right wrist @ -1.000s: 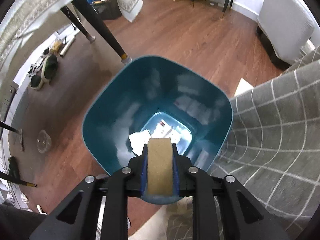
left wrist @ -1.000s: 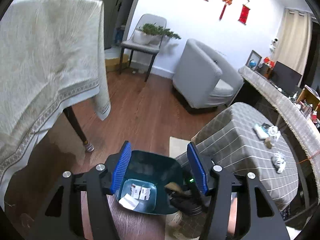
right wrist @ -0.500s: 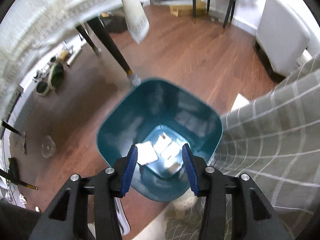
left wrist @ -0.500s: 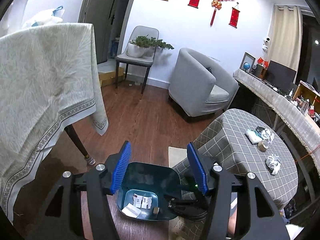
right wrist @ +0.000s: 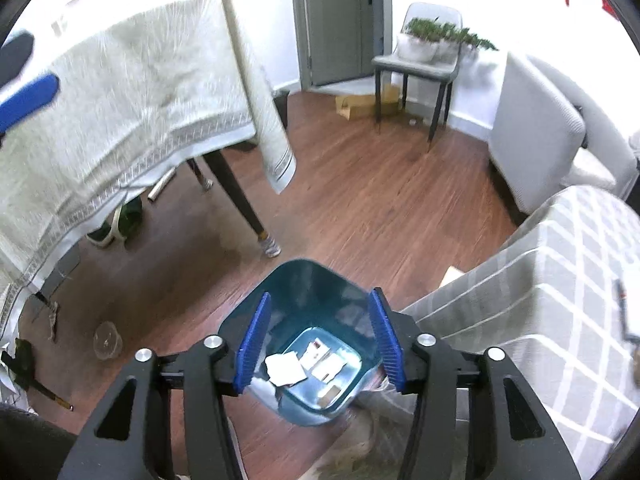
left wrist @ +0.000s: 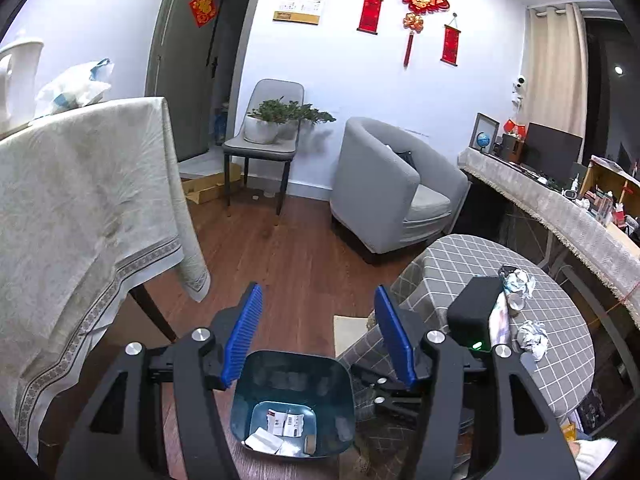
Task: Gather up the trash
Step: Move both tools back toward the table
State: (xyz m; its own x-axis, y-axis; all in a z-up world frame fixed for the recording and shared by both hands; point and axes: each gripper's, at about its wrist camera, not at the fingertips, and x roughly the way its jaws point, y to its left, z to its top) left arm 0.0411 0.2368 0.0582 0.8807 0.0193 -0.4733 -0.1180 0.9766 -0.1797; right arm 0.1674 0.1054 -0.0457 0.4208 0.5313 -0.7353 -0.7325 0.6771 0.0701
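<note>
Both tools hang empty over the bin: our right tool [right wrist: 320,340] has its jaws opening with nothing between the blue pads, and our left tool [left wrist: 318,340] holds its jaws well apart, also bare. Directly below them stands the teal bin [right wrist: 308,280] on the wood floor, tight against the draped side of the worktop [left wrist: 452,256]; at its bottom lie a folded white paper [right wrist: 284,368], some printed slips and a small brown piece.

Farther off, on the checked worktop, the remaining trash waits — a crumpled white wad [left wrist: 530,338] near the edge, a second crumpled wad [left wrist: 520,280] beyond it, and a small round item between them that we cannot identify.

We judge the wads to be very light, soft and springy: they should squash between the pads rather than slip, and nothing about them looks fragile. We would take each one across its bulkiest middle, pads coming down either side — a pinch on a loose corner risks it unfolding or tearing free. The round item looks stiffer and may roll, so we would straddle it squarely.
</note>
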